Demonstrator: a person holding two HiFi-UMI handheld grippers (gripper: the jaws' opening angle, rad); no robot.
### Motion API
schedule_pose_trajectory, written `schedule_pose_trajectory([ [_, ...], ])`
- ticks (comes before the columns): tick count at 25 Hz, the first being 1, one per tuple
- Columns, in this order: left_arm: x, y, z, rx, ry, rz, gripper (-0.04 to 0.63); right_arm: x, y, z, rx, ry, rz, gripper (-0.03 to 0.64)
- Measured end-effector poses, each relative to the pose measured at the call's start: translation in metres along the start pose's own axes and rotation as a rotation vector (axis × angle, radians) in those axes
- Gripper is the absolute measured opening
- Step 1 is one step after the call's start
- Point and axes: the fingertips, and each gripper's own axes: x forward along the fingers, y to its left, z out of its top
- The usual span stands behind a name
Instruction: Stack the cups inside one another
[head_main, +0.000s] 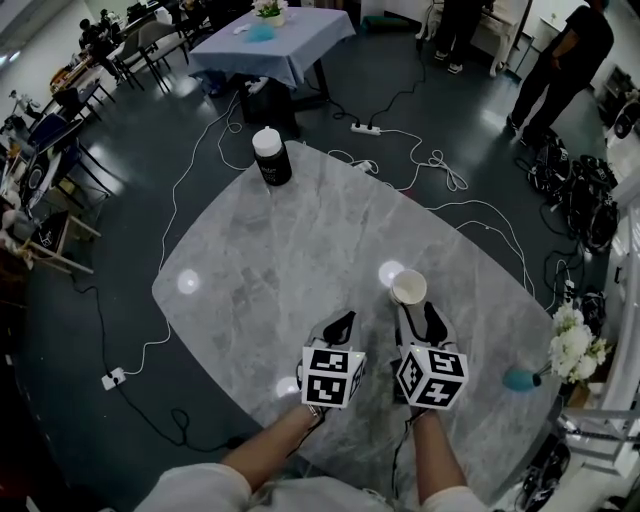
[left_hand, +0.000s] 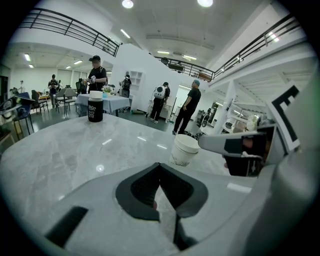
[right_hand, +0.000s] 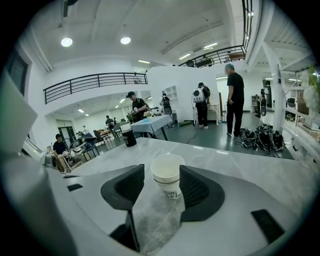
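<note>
A white paper cup (head_main: 408, 287) stands on the grey marble table (head_main: 260, 270), right of centre. In the right gripper view it shows two rims, one cup (right_hand: 168, 186) nested in another. My right gripper (head_main: 418, 320) is just behind it, open, its jaws on either side of the cups (right_hand: 162, 172) with small gaps. My left gripper (head_main: 340, 326) rests beside it to the left, shut and empty (left_hand: 160, 172). From the left gripper view the cup (left_hand: 184, 150) stands ahead to the right, next to the right gripper (left_hand: 245, 150).
A black bottle with a white lid (head_main: 271, 155) stands at the table's far edge (left_hand: 95, 106) (right_hand: 129, 135). White flowers (head_main: 572, 345) sit off the right edge. Cables (head_main: 430, 160) lie on the floor; people stand beyond.
</note>
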Motion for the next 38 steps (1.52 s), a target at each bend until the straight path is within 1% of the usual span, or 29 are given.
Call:
schedule_pose_trajectory([
  [3, -0.008, -0.001, -0.001, 0.001, -0.006, -0.002, -0.005, -0.008, 0.004, -0.003, 0.007, 0.002, 0.004, 0.21],
  [10, -0.035, -0.008, -0.003, 0.013, -0.025, -0.012, -0.005, -0.034, 0.015, 0.0, 0.024, -0.029, 0.002, 0.203],
  [21, -0.092, -0.024, -0.01, 0.047, -0.058, -0.042, -0.005, -0.098, 0.037, -0.011, 0.026, -0.068, -0.038, 0.105],
  [29, -0.139, -0.039, -0.027, 0.088, -0.081, -0.079, -0.005, -0.153, 0.048, -0.033, 0.054, -0.088, -0.073, 0.036],
  [38, -0.208, -0.055, -0.049, 0.133, -0.11, -0.136, -0.005, -0.226, 0.074, -0.051, 0.054, -0.132, -0.103, 0.018],
])
